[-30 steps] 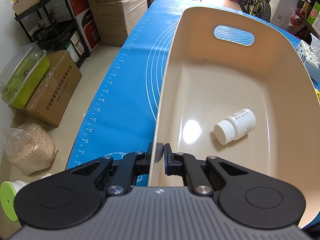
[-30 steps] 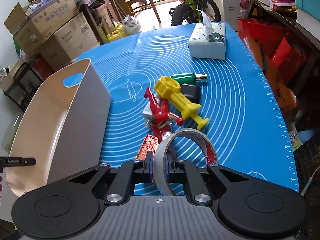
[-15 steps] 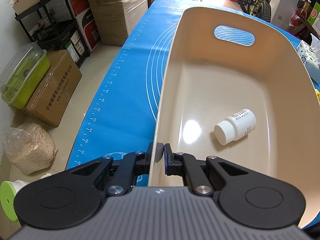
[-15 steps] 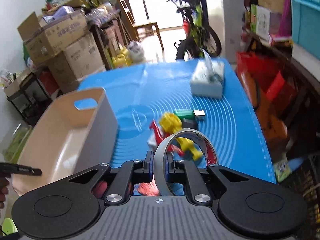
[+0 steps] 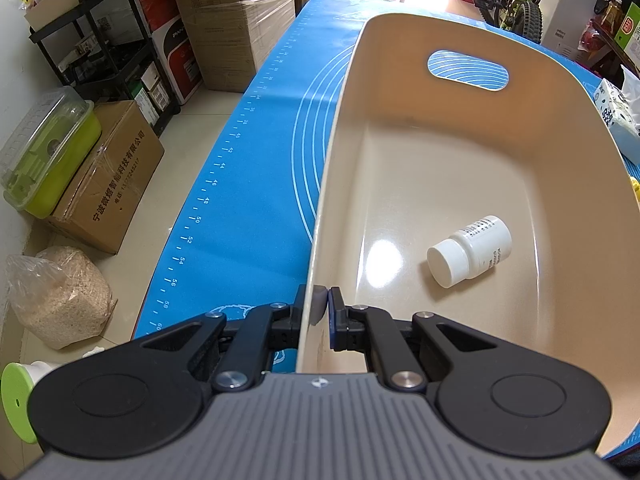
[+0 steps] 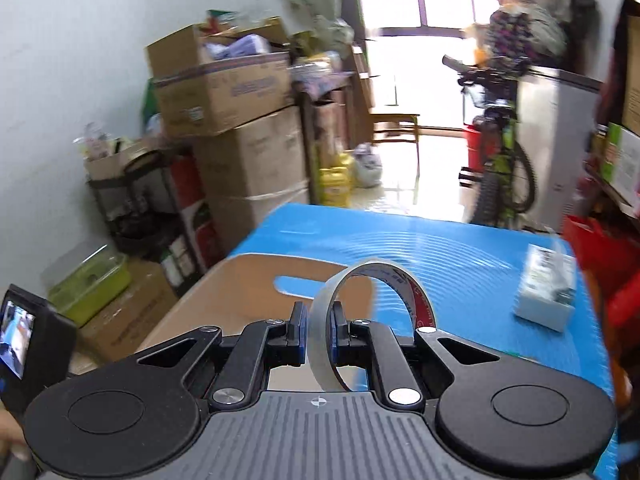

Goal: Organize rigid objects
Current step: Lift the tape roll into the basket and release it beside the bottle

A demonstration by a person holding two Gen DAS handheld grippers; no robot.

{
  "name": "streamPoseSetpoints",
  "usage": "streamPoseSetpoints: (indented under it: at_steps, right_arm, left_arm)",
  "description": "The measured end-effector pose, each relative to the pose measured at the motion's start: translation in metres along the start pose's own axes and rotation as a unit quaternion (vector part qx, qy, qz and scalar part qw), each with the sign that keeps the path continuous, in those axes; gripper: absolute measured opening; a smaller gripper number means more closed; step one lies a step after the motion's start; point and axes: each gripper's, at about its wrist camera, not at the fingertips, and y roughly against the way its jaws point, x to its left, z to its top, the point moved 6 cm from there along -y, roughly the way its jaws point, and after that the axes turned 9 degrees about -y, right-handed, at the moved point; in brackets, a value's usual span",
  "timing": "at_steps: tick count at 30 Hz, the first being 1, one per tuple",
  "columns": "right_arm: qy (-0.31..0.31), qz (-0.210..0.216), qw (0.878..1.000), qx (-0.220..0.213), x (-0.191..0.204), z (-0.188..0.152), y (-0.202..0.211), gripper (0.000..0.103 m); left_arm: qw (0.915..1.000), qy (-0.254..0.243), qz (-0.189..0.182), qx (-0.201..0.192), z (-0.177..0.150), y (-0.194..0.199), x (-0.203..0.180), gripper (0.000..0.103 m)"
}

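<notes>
From the left wrist view we look down into the beige bin [image 5: 460,184], and only this view shows its interior: a white pill bottle [image 5: 470,251] lies on its side on the bin floor, cap toward us, close to the right-hand wall and apart from it. The left gripper [image 5: 323,309] has its jaws narrowed onto the bin's near rim, one pad outside the wall and one inside, clamping the thin plastic edge. The rest of the bin floor is bare, with open room ahead of the bottle up to the far wall and its handle slot. To the left of the bin we see a strip of the blue mat [image 5: 248,184] running to the table edge — beyond it the floor, with a cardboard box [image 5: 108,176]. The right wrist view shows what the left does not: the right gripper [image 6: 318,334] holds a roll of tape [image 6: 372,304] on edge, its jaws pinched across the band, the ring standing up between and ahead of the fingers. This view is blurred. Below and beyond the tape we see the bin's far wall and handle slot, then open blue mat, with a tissue box [image 6: 546,296] well apart at the right near the mat's edge. The bin's interior is hidden here.
</notes>
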Motion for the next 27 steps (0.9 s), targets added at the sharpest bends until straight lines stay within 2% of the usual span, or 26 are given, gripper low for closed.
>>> streamPoseSetpoints:
  at_steps: [6,12,17,23,27]
  right_arm:
    - [0.021,0.026,0.999,0.035,0.046,-0.014,-0.03,0.022]
    - [0.036,0.041,0.994,0.093,0.068,-0.047,-0.058,0.022]
    - [0.038,0.043,0.988,0.147,0.069,-0.079,-0.075,0.022]
    - [0.025,0.05,0.98,0.189,0.065,-0.104,-0.079,0.023]
    - [0.012,0.06,0.978,0.197,0.062,-0.104,-0.076,0.031]
  left_arm:
    - [1.0,0.0,0.0,0.0,0.0,0.0,0.0,0.01]
    - [1.0,-0.001,0.001,0.0,0.0,0.0,0.0,0.01]
    - [1.0,-0.001,0.001,0.0,0.0,0.0,0.0,0.01]
    - [1.0,-0.003,0.001,-0.001,0.001,0.001,0.002,0.011]
    - [1.0,-0.004,0.003,-0.001,0.001,0.001,0.003,0.011]
